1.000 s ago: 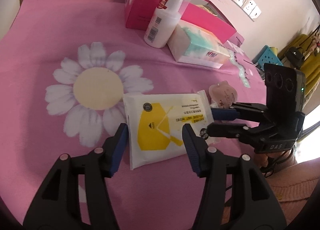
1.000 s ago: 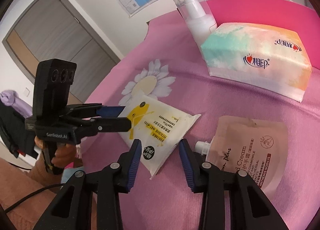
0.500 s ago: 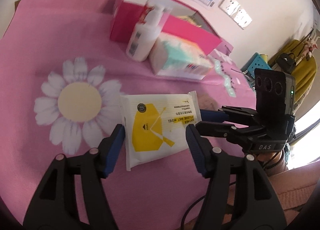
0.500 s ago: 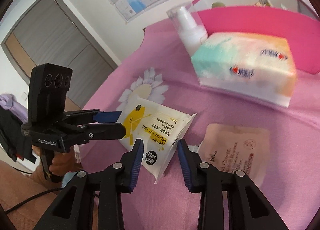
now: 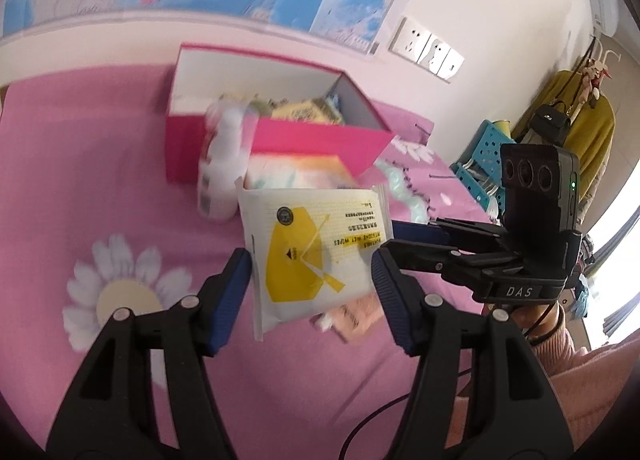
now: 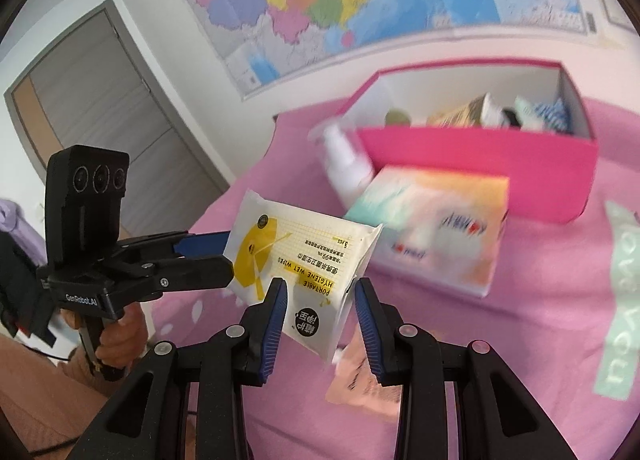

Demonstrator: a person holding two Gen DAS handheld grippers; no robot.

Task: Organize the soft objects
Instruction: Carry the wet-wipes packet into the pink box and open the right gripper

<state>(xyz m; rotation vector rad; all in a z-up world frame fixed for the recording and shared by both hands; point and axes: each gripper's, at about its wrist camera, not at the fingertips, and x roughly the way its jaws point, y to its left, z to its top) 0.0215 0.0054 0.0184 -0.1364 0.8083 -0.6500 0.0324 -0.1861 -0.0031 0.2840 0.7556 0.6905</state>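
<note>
Left wrist view: my left fingers (image 5: 234,280) and right fingers (image 6: 276,312) both hold the wipes (image 5: 312,228). I should squeeze softly and carry them level to the box (image 5: 320,140) ahead.

The wet wipes pack (image 5: 316,250), which lay flat on the pink bed cover (image 5: 88,180) a second ago, is now lifted clear of it, gripped on its left and right edges by both grippers. It sits nearer the pink box (image 6: 480,164), whose open inside now shows, and the peach pouch (image 6: 364,384) lies below it.
</note>
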